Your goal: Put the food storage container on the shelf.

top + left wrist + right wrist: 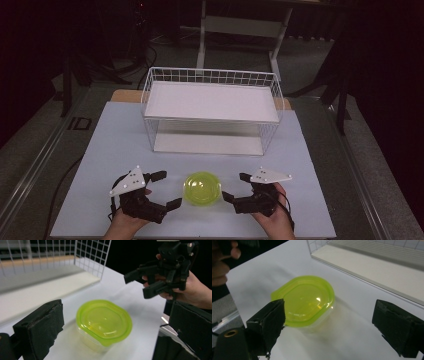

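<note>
Fingers spread on left gripper (161,189) and right gripper (239,187), flanking tub (202,188) at lower centre, gripping nothing. Risk: slick lid (104,321) slipping from pads.

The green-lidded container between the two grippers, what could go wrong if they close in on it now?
The container has a thin clear body under its green lid, so a hard squeeze might buckle it or pop the lid. The left gripper and right gripper face each other across it with jaws open; closing in together, they might collide or push it along the smooth table.
</note>
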A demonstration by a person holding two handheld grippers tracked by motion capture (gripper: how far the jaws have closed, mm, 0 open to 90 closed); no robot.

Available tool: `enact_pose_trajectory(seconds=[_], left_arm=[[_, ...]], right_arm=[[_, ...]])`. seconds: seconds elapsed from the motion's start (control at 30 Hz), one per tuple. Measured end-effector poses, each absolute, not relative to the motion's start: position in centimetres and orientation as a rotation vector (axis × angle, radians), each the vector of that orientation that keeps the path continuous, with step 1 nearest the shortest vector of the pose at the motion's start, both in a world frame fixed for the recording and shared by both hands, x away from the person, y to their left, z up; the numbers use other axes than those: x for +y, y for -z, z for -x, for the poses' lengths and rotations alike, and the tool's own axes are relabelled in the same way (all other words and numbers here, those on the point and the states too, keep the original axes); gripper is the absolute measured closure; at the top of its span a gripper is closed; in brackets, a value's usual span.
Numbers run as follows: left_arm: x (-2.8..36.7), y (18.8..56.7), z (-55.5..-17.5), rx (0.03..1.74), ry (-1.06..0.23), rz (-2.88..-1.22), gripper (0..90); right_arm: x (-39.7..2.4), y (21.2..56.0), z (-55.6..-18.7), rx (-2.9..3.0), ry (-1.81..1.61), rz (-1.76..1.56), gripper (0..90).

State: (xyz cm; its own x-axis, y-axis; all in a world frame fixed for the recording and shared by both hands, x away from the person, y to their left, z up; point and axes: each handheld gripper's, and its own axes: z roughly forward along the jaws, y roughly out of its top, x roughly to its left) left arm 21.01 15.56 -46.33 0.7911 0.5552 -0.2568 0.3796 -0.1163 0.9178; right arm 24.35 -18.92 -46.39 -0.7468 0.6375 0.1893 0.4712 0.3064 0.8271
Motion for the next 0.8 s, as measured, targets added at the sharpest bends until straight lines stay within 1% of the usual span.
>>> enact_pose_trajectory(seconds=[0.13,0.2,0.23,0.3,0.37,0.43,0.47,0.5,0.53,0.6,0.67,0.77,0.8], left_arm=[[15.1,46.6,-21.2,0.857,-0.183,-1.750,0.3],[15.2,46.9,-21.9,0.944,-0.091,-1.737,0.4],[15.2,47.0,-22.2,0.960,-0.061,-1.725,0.4],[15.2,47.2,-22.4,0.990,-0.065,-1.717,0.5],[15.2,47.5,-22.6,1.042,-0.074,-1.719,6.1],[15.3,47.9,-23.0,1.071,-0.020,-1.689,6.7],[15.2,48.2,-23.1,1.085,-0.028,-1.684,14.2],[15.0,48.4,-23.3,1.103,-0.031,-1.691,18.7],[14.9,48.7,-23.4,1.102,-0.019,-1.692,19.2],[14.5,49.1,-23.7,1.126,-0.001,-1.697,28.1],[14.2,49.5,-24.0,1.149,0.035,-1.693,31.8],[13.9,49.9,-24.5,1.189,0.062,-1.712,37.4],[13.9,50.2,-24.7,1.204,0.085,-1.714,37.6]], right_arm=[[-18.3,46.5,-24.8,2.392,-1.406,-1.077,11.2],[-18.1,46.6,-25.3,2.420,-1.410,-1.131,11.5],[-18.0,46.7,-25.6,2.426,-1.423,-1.173,14.4],[-17.8,46.8,-26.0,2.431,-1.428,-1.216,15.6],[-17.6,46.8,-26.2,2.434,-1.435,-1.265,17.8],[-17.3,47.1,-26.5,2.444,-1.456,-1.327,21.9],[-17.3,47.1,-26.6,2.439,-1.464,-1.344,23.0],[-17.1,47.3,-26.7,2.448,-1.463,-1.356,24.6],[-17.0,47.5,-26.8,2.454,-1.459,-1.381,26.0],[-16.9,48.0,-27.1,2.459,-1.475,-1.425,30.5],[-16.9,48.4,-27.3,2.470,-1.484,-1.466,33.3],[-16.7,49.0,-27.3,2.490,-1.463,-1.460,33.4],[-16.6,49.2,-27.3,2.498,-1.449,-1.463,33.4]])
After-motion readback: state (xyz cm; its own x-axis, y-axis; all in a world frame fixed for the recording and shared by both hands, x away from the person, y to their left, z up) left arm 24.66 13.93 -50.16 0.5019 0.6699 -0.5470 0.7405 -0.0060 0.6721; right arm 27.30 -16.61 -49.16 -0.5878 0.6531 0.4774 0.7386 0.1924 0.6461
